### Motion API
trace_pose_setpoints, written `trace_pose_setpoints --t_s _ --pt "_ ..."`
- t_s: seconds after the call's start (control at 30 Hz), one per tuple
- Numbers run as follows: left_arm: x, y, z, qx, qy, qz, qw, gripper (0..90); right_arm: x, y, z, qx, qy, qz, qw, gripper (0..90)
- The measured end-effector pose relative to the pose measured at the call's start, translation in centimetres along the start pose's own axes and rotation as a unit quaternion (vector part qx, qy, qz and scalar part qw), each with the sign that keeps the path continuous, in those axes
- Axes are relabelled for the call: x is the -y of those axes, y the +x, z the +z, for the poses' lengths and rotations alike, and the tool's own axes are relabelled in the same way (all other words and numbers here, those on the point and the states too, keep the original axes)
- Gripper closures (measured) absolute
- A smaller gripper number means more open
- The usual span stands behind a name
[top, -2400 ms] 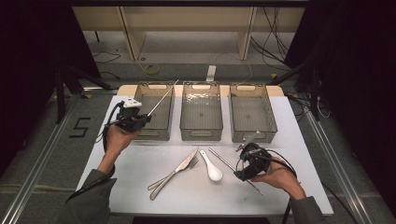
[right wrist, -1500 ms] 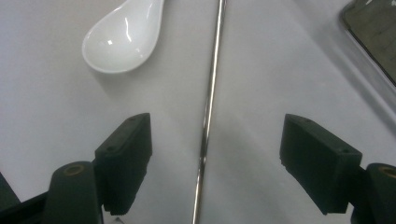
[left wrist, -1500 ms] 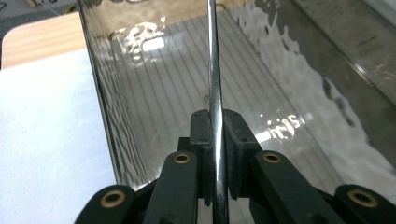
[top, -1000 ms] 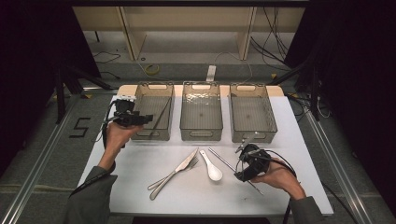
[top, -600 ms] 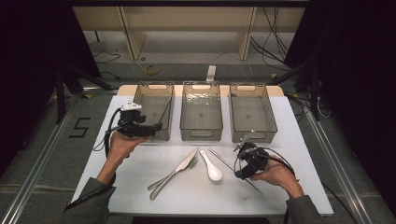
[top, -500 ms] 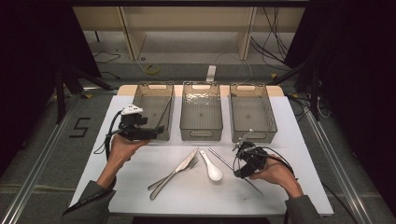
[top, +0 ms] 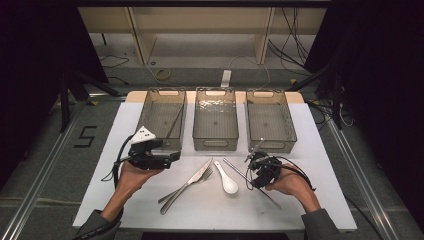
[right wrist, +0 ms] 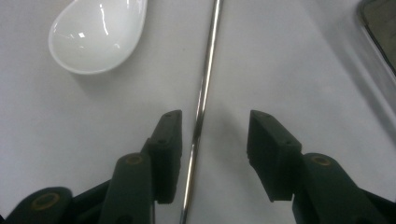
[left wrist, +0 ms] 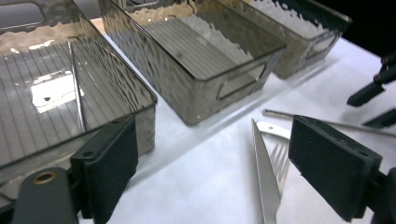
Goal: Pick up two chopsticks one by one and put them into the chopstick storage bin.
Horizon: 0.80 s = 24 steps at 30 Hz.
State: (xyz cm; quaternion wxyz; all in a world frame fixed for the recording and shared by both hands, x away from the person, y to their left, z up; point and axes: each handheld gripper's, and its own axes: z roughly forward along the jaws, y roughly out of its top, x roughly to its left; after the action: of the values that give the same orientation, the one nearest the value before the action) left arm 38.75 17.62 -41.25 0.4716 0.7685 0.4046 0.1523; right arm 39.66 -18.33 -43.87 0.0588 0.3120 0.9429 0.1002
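The metal chopstick (right wrist: 201,100) lies flat on the worktop (top: 310,145), a thin, round, mirror-bright rod that runs straight up between the fingers of my right gripper (right wrist: 214,140). Those fingers have just been closing around it, but they are not yet clamped: the left one (right wrist: 169,140) sits just beside the rod, the right one stands apart, and the rod rests loose on the white sheet. In the high view the chopstick (top: 240,172) slants across the worktop in front of the right-hand bin, near the white spoon (top: 227,180), whose glossy ceramic bowl (right wrist: 95,35) shows smooth and rounded.

My left gripper (top: 172,156) hangs low in front of the left bin (top: 150,107), its fingers released wide with nothing between them; they have just been opening. Past its flat black pads I see a table knife (left wrist: 264,177) with a plain polished blade and a fork (left wrist: 279,158) beside it.

Three smoky, translucent plastic bins stand in a row at the far side; the middle bin (top: 216,120) and the right bin (top: 270,120) have rippled walls, ribbed floors and cut-out handles. A second chopstick (top: 174,122) leans inside the left one.

The worktop is matte white. Around it are grey floor, trailing cables and dark curtains.
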Motion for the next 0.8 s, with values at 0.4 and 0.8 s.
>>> trace_pose_setpoints --t_s 0.4,0.8 --pt "0.9 -1.2 -1.1 0.025 -0.013 0.006 0.9996 15.4 -0.4 0.1 1.0 -0.006 0.021 0.002 0.9997 69.6" --pt "1.1 -1.7 -1.0 0.023 -0.013 0.014 0.9996 15.4 -0.9 0.2 1.8 -0.018 0.046 -0.004 0.9988 81.9"
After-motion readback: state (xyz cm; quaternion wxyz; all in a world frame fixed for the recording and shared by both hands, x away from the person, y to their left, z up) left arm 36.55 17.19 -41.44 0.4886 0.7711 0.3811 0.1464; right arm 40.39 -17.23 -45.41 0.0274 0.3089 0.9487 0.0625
